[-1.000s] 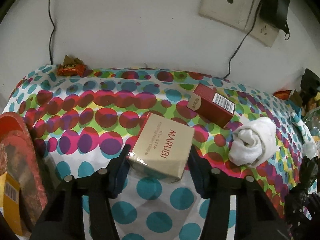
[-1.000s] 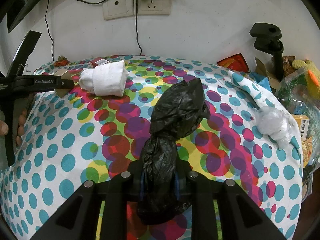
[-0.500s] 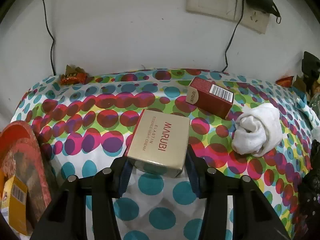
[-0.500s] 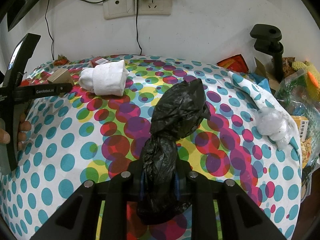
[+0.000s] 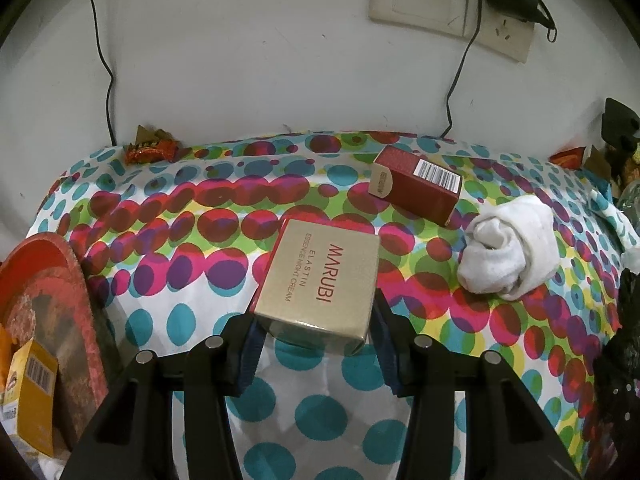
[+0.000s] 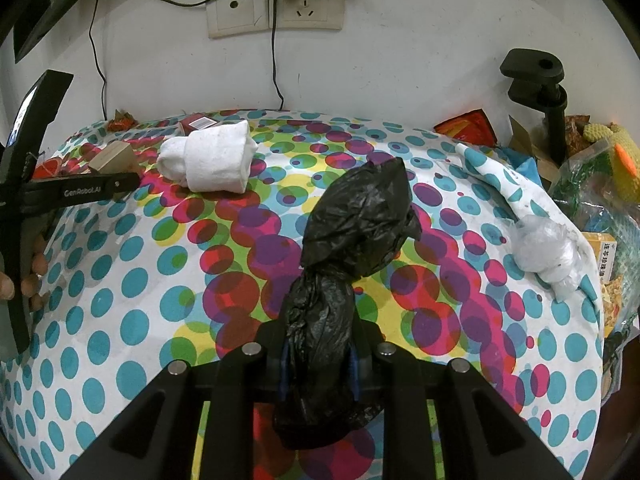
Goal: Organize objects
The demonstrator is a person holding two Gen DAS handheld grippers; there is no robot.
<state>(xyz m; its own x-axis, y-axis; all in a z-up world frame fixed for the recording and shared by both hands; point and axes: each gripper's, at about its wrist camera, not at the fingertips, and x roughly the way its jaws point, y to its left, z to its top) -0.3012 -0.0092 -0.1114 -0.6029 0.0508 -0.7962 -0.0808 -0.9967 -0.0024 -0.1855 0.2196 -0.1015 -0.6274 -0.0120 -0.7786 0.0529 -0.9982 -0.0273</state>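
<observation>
My left gripper (image 5: 316, 332) is shut on a beige MARUBI cream box (image 5: 320, 280), which it holds over the polka-dot tablecloth (image 5: 200, 208). A dark red box with a barcode (image 5: 418, 182) lies behind it, and a rolled white towel (image 5: 508, 250) lies to the right. My right gripper (image 6: 318, 364) is shut on a knotted black plastic bag (image 6: 352, 232) that stretches forward over the cloth. In the right wrist view the towel (image 6: 212, 162) and the beige box (image 6: 116, 156) sit far left, beside the left gripper body (image 6: 72, 192).
A red tray (image 5: 44, 292) and a yellow carton (image 5: 32, 392) stand at the left edge. A candy wrapper (image 5: 150, 148) lies by the wall. A clear plastic wad (image 6: 548, 252), a black clamp (image 6: 540, 88) and snack bags (image 6: 600, 168) crowd the right side. Cables hang from wall sockets (image 6: 276, 12).
The left gripper with the beige box has shifted, and the box now sits straighter in view. The right gripper and the black bag have not moved.
</observation>
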